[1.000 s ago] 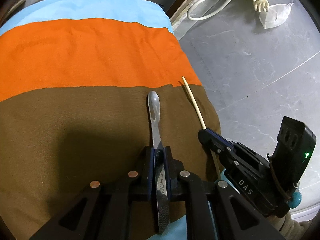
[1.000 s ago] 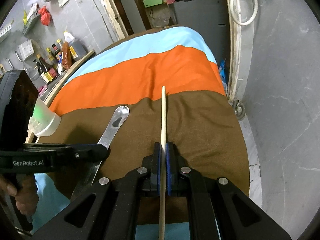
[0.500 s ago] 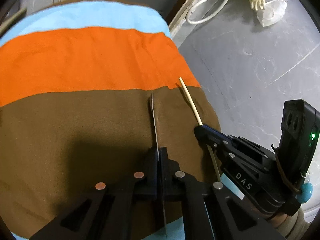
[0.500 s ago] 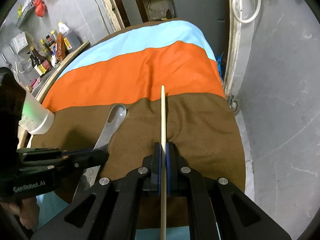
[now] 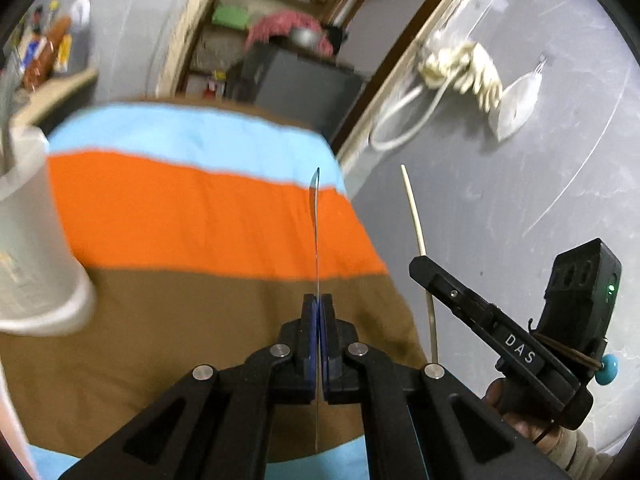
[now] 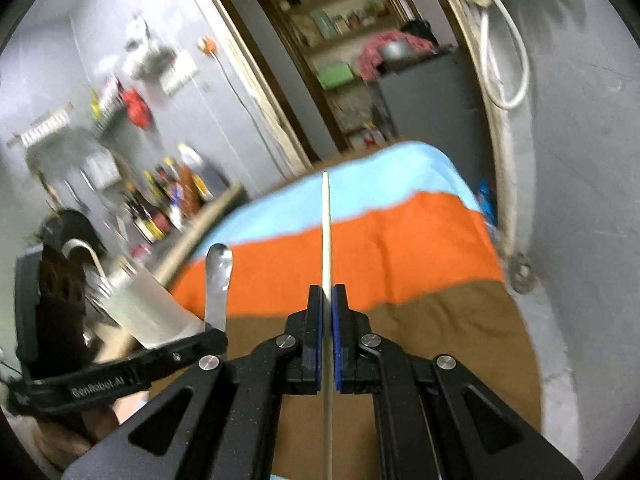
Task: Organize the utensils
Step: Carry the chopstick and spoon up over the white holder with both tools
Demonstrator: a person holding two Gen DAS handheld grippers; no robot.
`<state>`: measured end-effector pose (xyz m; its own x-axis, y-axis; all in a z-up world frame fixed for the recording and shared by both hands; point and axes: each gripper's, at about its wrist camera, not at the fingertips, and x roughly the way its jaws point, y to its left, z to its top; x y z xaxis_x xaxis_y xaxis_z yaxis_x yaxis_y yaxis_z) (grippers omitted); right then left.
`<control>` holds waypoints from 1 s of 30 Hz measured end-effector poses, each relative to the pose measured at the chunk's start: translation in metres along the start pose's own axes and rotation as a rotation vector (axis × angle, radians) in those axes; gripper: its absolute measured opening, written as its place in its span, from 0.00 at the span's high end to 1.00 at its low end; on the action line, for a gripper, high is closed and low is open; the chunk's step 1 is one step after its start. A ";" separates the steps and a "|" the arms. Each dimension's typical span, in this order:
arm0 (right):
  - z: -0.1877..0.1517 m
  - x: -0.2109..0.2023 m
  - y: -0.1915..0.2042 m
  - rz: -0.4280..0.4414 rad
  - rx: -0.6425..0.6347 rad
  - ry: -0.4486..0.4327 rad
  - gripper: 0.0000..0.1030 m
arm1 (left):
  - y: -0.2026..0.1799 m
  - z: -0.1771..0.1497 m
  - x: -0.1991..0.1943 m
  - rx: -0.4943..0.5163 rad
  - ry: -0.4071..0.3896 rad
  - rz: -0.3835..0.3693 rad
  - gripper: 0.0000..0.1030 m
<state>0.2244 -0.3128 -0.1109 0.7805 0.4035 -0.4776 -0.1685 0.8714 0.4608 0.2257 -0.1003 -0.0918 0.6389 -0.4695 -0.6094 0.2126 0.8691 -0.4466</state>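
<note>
My left gripper [image 5: 319,304] is shut on a metal spoon [image 5: 316,216], held edge-on and lifted above the striped cloth; the spoon's bowl also shows in the right wrist view [image 6: 219,268]. My right gripper [image 6: 327,296] is shut on a pale wooden chopstick [image 6: 326,224], which points forward and up; it also shows in the left wrist view [image 5: 418,232], to the right of the spoon. A translucent white utensil cup [image 5: 28,240] stands at the left on the cloth; it also shows in the right wrist view [image 6: 148,312], with utensils inside.
The table carries a cloth with blue, orange and brown bands [image 5: 180,216]. A grey wall [image 5: 520,200] runs along its right edge, with a coiled white cord [image 5: 460,68] hanging on it. A shelf of bottles [image 6: 172,200] and a grey cabinet [image 6: 432,92] lie beyond.
Both grippers have lifted and tilted up with spoon and chopstick, bringing the room and the cup into view. The spoon stays edge-on, as half a second ago.
</note>
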 end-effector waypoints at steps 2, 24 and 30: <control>0.009 0.000 0.014 0.045 0.002 -0.034 0.96 | 0.000 0.010 -0.016 0.019 -0.051 0.014 0.98; 0.066 0.071 0.193 0.428 -0.080 -0.233 0.96 | 0.095 0.083 -0.190 -0.097 -0.423 0.235 0.98; 0.058 0.096 0.221 0.469 -0.076 -0.274 0.96 | 0.139 0.086 -0.208 -0.122 -0.470 0.346 0.98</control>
<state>0.2969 -0.0977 -0.0112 0.7378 0.6748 -0.0172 -0.5710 0.6375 0.5172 0.1857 0.1316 0.0296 0.9206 -0.0192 -0.3901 -0.1345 0.9221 -0.3628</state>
